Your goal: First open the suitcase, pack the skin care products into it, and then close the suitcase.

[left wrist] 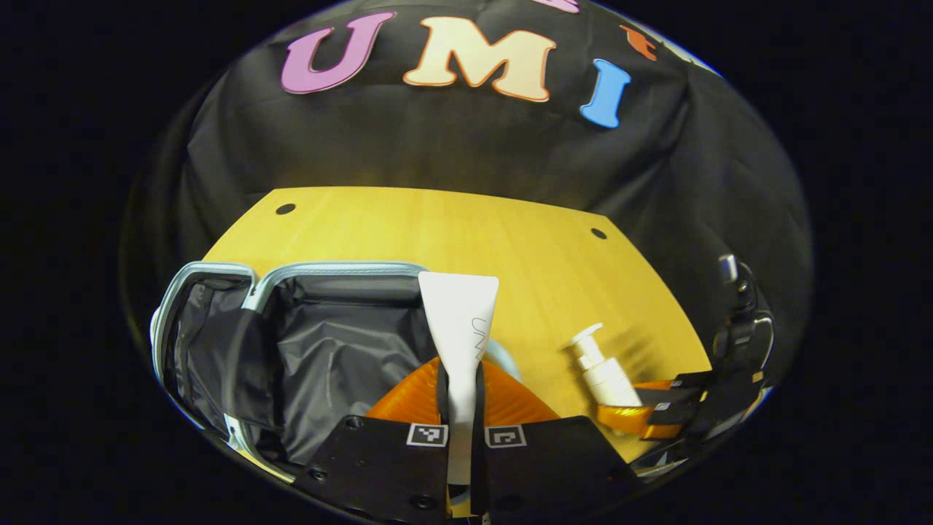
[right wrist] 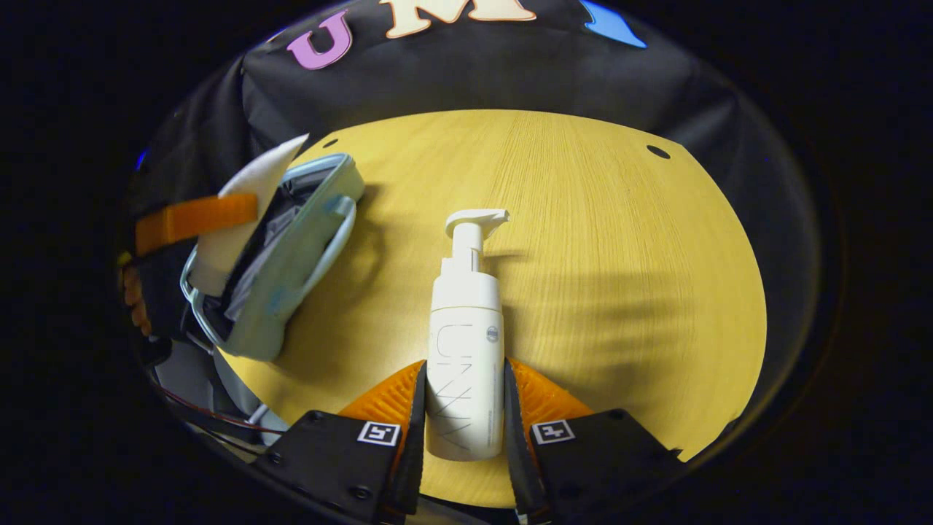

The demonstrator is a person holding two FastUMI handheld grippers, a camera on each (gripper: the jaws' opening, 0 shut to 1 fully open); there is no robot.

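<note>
Nearest the lens at the bottom centre of the left gripper view, your left gripper [left wrist: 461, 397] has its two fingers pressed against a flat white tube [left wrist: 461, 321], which stands up between them toward the middle of the frame. Just left of it, the suitcase [left wrist: 219, 281] lies open, its dark grey lining exposed and its pale blue rim running along the upper left; from what shows of the inside, nothing is packed yet. So the opening step looks done, and the tube seems to be on its way in but is not yet released. In the right gripper view, your right gripper [right wrist: 466, 408] sits at the bottom centre with its orange fingers on either side of a white pump bottle [right wrist: 466, 350] lying on the yellow table [right wrist: 619, 219], nozzle pointing toward the top of the frame. The pads look to be touching the bottle's sides, though whether they are truly squeezing it I cannot tell. The suitcase appears at the left of that view, with the tube held over it. Still ahead, by my reading: drop the tube in, lift and pack the bottle, then shut the lid.
</note>
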